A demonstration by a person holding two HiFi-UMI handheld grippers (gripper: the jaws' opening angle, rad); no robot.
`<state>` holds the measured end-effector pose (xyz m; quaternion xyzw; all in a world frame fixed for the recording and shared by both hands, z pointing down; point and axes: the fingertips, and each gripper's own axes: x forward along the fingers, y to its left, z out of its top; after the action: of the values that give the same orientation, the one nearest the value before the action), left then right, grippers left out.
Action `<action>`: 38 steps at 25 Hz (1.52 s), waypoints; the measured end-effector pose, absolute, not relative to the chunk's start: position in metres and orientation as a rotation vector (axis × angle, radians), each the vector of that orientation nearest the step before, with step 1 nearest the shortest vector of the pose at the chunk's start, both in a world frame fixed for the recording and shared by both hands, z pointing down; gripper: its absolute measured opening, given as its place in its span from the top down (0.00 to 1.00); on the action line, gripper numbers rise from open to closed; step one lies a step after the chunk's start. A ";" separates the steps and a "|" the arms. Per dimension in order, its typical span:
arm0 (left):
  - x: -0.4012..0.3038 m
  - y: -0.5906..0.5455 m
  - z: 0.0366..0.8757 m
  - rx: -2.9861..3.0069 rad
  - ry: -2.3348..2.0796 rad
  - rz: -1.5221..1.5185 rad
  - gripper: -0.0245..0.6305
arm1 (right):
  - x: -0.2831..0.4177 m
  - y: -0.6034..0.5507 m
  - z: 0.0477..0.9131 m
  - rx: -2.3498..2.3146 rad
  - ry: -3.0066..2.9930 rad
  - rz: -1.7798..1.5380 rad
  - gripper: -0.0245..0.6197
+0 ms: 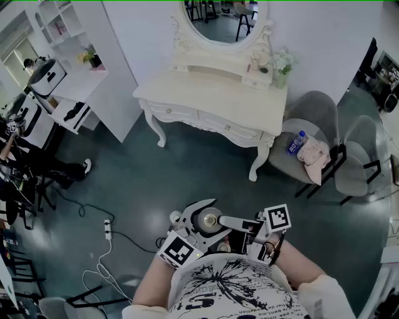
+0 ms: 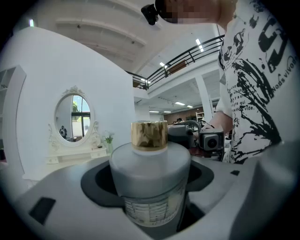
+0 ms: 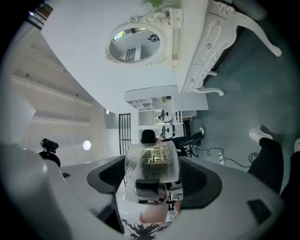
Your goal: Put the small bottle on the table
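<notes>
Left hand-held gripper (image 1: 207, 220) is clutching the small bottle (image 2: 149, 168) mid-air, well apart from the desk (image 1: 206, 93). The right hand-held gripper (image 3: 152, 176) is seemingly clasping a clear glassy item (image 3: 152, 159). The smooth bottle could be slipping out in transit.

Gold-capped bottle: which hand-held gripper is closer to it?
Left. The left hand-held gripper clamps the gold-capped bottle between its jaws; the right hand-held gripper, holding a clear container, sits just to its right.

White dressing table (image 1: 206, 93) far centre carries an oval mirror (image 1: 218, 19) at the back and a flower vase (image 1: 282, 67) far right; dark floor (image 1: 199, 171) has a power strip (image 1: 107, 229) near left.
</notes>
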<state>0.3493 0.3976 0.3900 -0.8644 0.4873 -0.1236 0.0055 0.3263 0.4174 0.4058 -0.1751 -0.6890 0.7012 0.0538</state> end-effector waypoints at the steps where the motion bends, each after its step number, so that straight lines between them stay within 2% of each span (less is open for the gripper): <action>1: 0.349 0.399 0.390 -2.705 1.526 -0.385 0.42 | 0.326 0.419 0.406 -0.530 -2.091 2.131 0.39; 21: 0.310 0.381 0.397 -2.732 1.471 -0.353 0.42 | 0.285 0.402 0.416 -0.481 -2.107 2.141 0.39; 29: 0.250 0.331 0.401 -2.785 1.454 -0.372 0.42 | 0.226 0.350 0.416 -0.430 -2.106 2.168 0.39; 38: 0.146 0.264 0.390 -2.807 1.333 -0.383 0.42 | 0.120 0.282 0.405 -0.372 -2.178 2.187 0.39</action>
<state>0.1461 0.2644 0.3896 -0.8965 0.4258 -0.1223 0.0051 0.1202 0.2818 0.4046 -0.1198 -0.7006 0.7033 0.0164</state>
